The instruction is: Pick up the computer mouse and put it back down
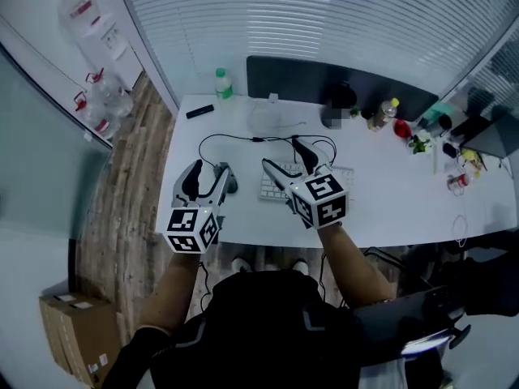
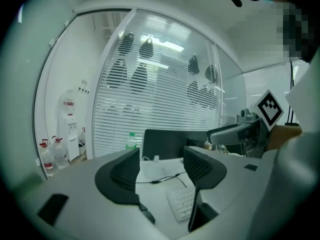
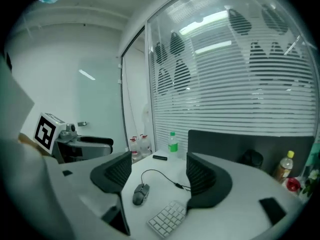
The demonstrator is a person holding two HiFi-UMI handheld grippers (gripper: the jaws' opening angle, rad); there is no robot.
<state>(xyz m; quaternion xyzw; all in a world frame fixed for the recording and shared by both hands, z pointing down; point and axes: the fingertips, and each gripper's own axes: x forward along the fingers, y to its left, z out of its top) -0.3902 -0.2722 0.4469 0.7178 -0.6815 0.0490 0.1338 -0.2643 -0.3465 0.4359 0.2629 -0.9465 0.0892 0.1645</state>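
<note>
The dark grey computer mouse [image 3: 141,194] lies on the white desk [image 1: 389,209], its black cable [image 3: 159,175] curling off toward the back. In the head view the mouse [image 1: 233,185] peeks out beside my left gripper [image 1: 212,168]. My right gripper [image 3: 160,171] hangs above the desk, its jaws wide apart and empty, with the mouse well below and beyond them. The left gripper [image 2: 161,164] is also raised, open, and holds nothing. Neither gripper touches the mouse.
A white keyboard [image 3: 167,220] lies right of the mouse. At the back of the desk stand a green-capped bottle [image 3: 173,143], a small black device [image 3: 160,157] and a dark divider panel [image 3: 235,146]. More bottles and clutter [image 1: 405,124] sit at the desk's right. Water jugs [image 1: 101,100] stand on the floor.
</note>
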